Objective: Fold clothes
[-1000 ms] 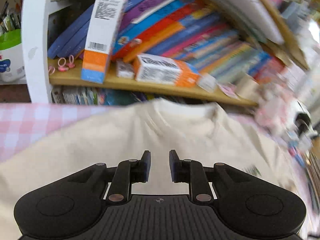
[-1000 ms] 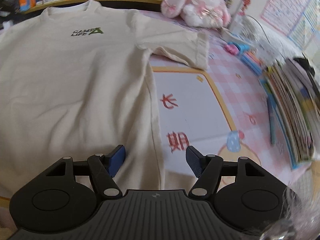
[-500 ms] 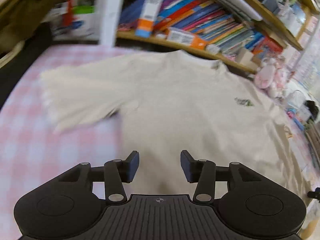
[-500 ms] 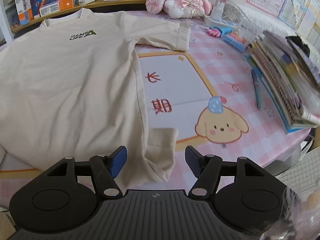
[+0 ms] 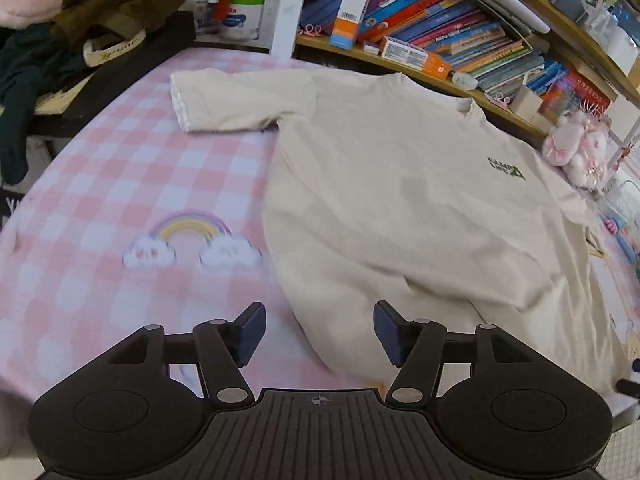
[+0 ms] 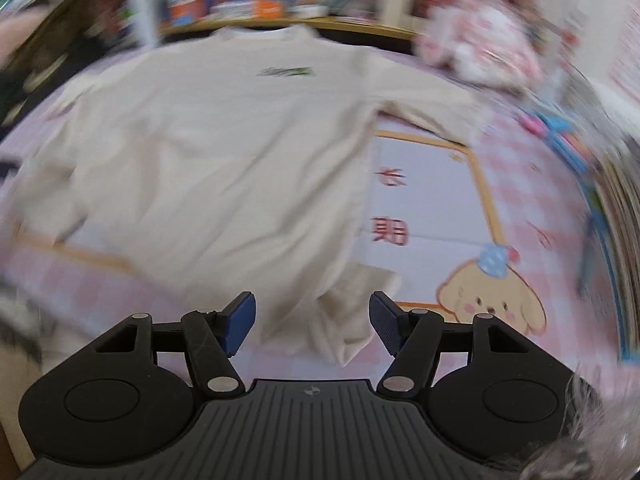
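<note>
A cream short-sleeved T-shirt [image 5: 400, 184] with a small green chest logo lies spread face up on the pink checked tablecloth [image 5: 100, 200]. Its hem is rumpled near the front edge. My left gripper [image 5: 318, 334] is open and empty, just above the shirt's lower left hem. In the blurred right wrist view the same shirt [image 6: 224, 160] fills the middle, with a bunched lower right corner [image 6: 352, 312] between the fingers of my right gripper [image 6: 312, 322], which is open and empty.
A bookshelf [image 5: 460, 44] with books and boxes runs along the far edge. A pink plush toy [image 5: 576, 148] sits at the right. Dark clothes [image 5: 60, 40] pile at the far left. A stack of books [image 6: 616, 216] lies at the right edge.
Both grippers have pulled back toward the table's front edge. The left has opened wider. The right has swung left, and its view is now blurred.
</note>
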`<state>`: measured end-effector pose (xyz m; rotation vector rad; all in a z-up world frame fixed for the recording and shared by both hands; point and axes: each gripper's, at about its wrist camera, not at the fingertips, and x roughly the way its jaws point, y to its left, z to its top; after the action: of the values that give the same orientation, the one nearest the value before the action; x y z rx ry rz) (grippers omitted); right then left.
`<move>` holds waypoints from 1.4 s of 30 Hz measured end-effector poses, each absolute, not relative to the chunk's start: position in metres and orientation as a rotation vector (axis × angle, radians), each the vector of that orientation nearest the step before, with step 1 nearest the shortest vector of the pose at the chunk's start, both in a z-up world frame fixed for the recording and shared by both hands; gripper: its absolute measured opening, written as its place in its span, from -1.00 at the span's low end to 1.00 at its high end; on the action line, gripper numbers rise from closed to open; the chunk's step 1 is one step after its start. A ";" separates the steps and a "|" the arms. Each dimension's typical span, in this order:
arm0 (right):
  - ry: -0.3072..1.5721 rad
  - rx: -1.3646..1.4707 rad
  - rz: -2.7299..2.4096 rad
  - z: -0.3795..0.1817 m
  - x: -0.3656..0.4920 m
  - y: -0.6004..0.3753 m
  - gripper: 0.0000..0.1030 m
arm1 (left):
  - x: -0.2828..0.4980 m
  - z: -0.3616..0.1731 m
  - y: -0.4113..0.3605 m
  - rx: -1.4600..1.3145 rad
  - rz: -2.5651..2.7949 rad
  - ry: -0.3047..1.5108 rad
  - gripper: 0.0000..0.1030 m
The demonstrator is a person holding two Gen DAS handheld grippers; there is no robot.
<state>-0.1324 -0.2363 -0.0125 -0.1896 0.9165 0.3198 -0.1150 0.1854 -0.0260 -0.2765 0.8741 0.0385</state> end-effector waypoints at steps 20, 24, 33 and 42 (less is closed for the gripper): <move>0.918 -0.321 0.531 -0.019 -0.137 -0.242 -0.79 | -0.119 -0.039 0.168 -0.480 0.119 0.888 -0.93; 0.890 -0.081 0.522 0.015 -0.129 -0.271 -0.83 | -0.127 0.002 0.202 -0.606 0.062 0.746 -0.94; 0.863 0.176 0.302 0.005 -0.034 -0.292 -0.82 | -0.039 -0.016 0.219 -0.450 0.115 0.786 -0.91; 0.894 0.132 0.286 -0.009 -0.044 -0.304 -0.22 | -0.079 -0.026 0.231 -0.467 0.094 0.832 0.05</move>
<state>-0.0444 -0.3042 -0.0088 0.1323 0.8937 0.2863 -0.0786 0.2310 -0.0255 -0.4670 0.8324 0.0939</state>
